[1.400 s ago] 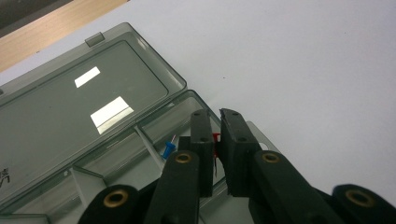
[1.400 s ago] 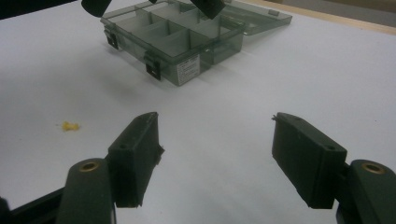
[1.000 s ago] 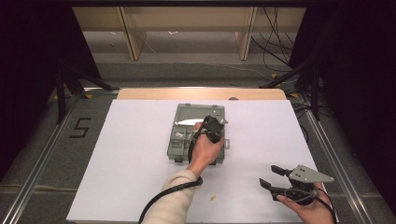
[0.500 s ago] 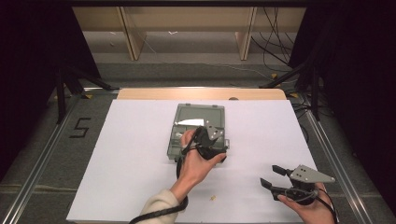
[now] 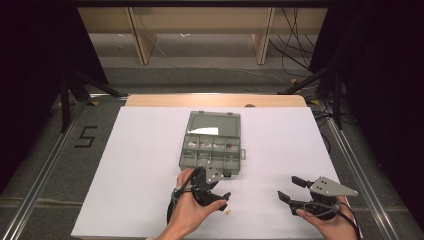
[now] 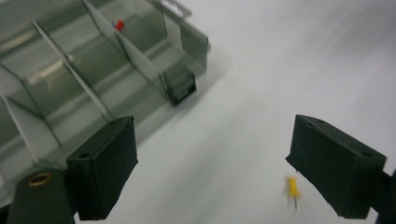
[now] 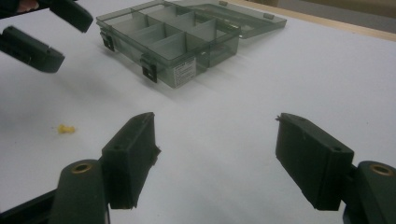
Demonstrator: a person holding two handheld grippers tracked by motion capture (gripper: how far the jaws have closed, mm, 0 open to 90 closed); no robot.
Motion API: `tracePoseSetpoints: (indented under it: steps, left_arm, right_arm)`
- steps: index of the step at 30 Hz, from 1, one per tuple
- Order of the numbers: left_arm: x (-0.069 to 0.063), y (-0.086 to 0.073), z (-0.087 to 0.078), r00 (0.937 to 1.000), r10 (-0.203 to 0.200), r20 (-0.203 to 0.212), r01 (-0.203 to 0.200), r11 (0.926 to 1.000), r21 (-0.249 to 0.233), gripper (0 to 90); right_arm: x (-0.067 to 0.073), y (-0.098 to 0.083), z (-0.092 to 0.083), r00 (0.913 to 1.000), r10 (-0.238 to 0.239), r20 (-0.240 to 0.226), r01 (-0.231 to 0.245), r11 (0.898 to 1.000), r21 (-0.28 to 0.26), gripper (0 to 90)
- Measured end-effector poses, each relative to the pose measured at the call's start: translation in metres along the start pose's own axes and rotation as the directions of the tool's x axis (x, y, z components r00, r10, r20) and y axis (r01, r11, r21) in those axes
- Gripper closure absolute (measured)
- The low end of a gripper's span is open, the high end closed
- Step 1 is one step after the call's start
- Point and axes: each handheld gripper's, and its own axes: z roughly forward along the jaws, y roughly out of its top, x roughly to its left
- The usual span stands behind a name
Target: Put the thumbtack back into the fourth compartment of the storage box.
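Pushpin (image 5: 229, 212) lies loose on white table (image 5: 140, 165), just beside L gripper (image 5: 216, 197), at its 4 o'clock; box (image 5: 212, 145) at 12. Pin small, yellow, metal point toward 6 in left gripper view (image 6: 292, 188). L jaws wide, empty, nearer hand. R gripper (image 5: 289, 190) wide, empty, well apart.

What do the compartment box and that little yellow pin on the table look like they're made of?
The compartment box looks like smoky, see-through hard plastic with a glossy finish: its dividers show through the walls, and its latches are dark and opaque. The yellow pin seems to have a plastic head with a thin, probably metal point, though it is blurred. It lies on the white tabletop, which looks matte.
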Motion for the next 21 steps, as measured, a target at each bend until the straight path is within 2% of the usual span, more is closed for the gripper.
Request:
tracePoseSetpoints:
  steps: [1,2,7,9,13,14,16,19,21]
  left_arm:
    - [0.000,-0.002,0.000,0.9999,0.014,0.008,-0.014,0.9999,0.011,15.5]
    - [-0.002,-0.004,0.001,0.9999,-0.004,0.015,0.003,1.0000,0.007,15.9]
    - [-0.013,-0.008,0.011,0.9982,0.021,0.057,-0.024,0.9987,0.044,24.1]
    - [-0.018,-0.008,0.015,0.9945,0.067,0.081,-0.074,0.9934,0.088,30.0]
    - [-0.023,-0.007,0.021,0.9903,0.065,0.122,-0.082,0.9868,0.140,39.0]
    - [-0.026,-0.008,0.024,0.9926,0.069,0.100,-0.082,0.9880,0.131,41.5]
    - [-0.030,-0.008,0.025,0.9918,0.095,0.086,-0.107,0.9822,0.154,48.7]
    - [-0.033,-0.008,0.025,0.9916,0.086,0.097,-0.101,0.9811,0.165,54.9]
    - [-0.034,-0.008,0.026,0.9884,0.100,0.114,-0.119,0.9780,0.172,58.2]
  right_arm:
    - [-0.001,0.000,0.002,0.9999,-0.017,-0.001,0.017,1.000,-0.021,29.1]
    - [0.000,0.000,0.001,0.9999,-0.011,-0.002,0.011,1.000,-0.016,29.0]
    - [-0.001,0.000,0.003,0.9999,-0.014,-0.009,0.014,1.000,-0.010,28.5]
    - [0.000,-0.001,0.003,0.9999,-0.002,-0.012,0.002,1.000,0.000,28.5]
    - [-0.001,-0.001,0.003,0.9999,-0.016,0.005,0.016,1.000,-0.012,28.6]
    - [-0.001,-0.001,0.002,0.9999,-0.015,0.005,0.015,1.000,-0.011,28.6]
    - [-0.001,-0.001,0.000,0.9999,-0.010,0.004,0.010,1.000,0.009,28.7]
    - [-0.001,-0.001,0.000,1.0000,-0.010,-0.001,0.010,1.000,0.010,28.7]
    - [-0.001,-0.001,-0.001,1.0000,-0.005,0.000,0.005,1.000,0.016,28.8]
